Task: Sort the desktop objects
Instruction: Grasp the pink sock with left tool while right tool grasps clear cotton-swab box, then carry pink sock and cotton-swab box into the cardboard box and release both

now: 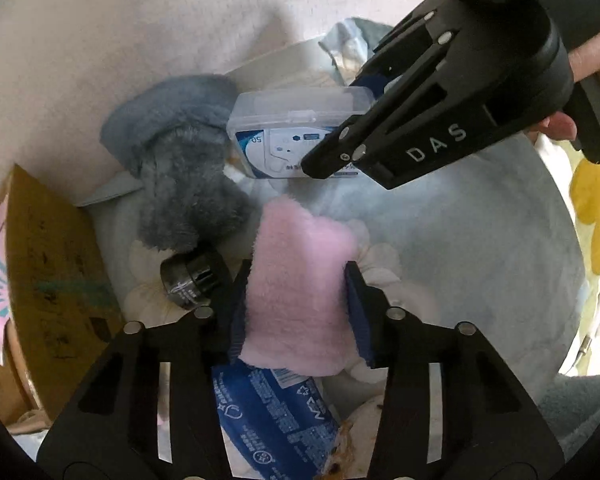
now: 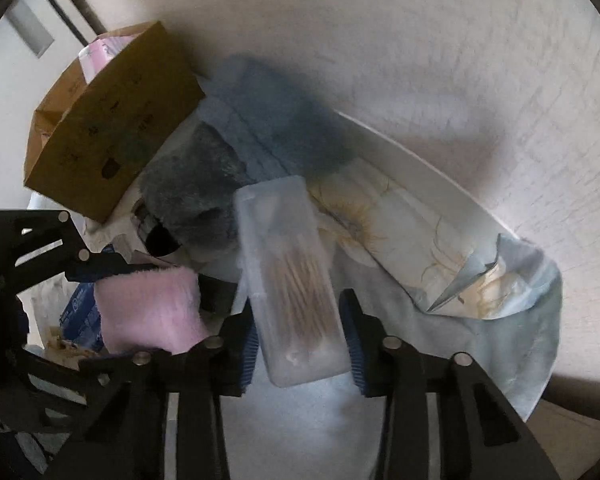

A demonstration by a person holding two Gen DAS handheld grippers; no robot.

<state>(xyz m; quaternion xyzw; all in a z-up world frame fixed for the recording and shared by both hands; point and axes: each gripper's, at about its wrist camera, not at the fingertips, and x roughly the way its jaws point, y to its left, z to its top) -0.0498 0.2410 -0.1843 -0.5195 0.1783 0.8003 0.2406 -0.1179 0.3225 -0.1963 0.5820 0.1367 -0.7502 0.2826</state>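
I am working over a table draped in a pale floral cloth [image 1: 480,248], and I count what lies on it from biggest down: one brown cardboard box [image 2: 112,120] standing at the far left edge, one blue-grey towel [image 2: 284,116] against the wall, one dark grey fluffy cloth [image 1: 188,196] beside it, one pink fluffy cloth [image 1: 300,276], one blue printed packet [image 1: 276,424] partly under the pink cloth, one clear plastic box of cotton swabs [image 2: 292,280], and one small black jar [image 1: 190,280] lying on its side near the grey cloth. My left gripper [image 1: 300,308] has its tongs drawn narrow, with the pink cloth pinched between the blue pads. My right gripper [image 2: 300,340] is likewise narrowed, its pads pressing the two long sides of the swab box near its nearer end. The two grippers sit close together, the swab box just beyond the pink cloth. My worry is the swab box: I judge its smooth walls, held near one end, could let it pivot or slip when lifted. The pink cloth is soft and bunched, so a shallow pinch might shed it, or it could drag the blue packet along. Lifting both together risks the grippers knocking each other.
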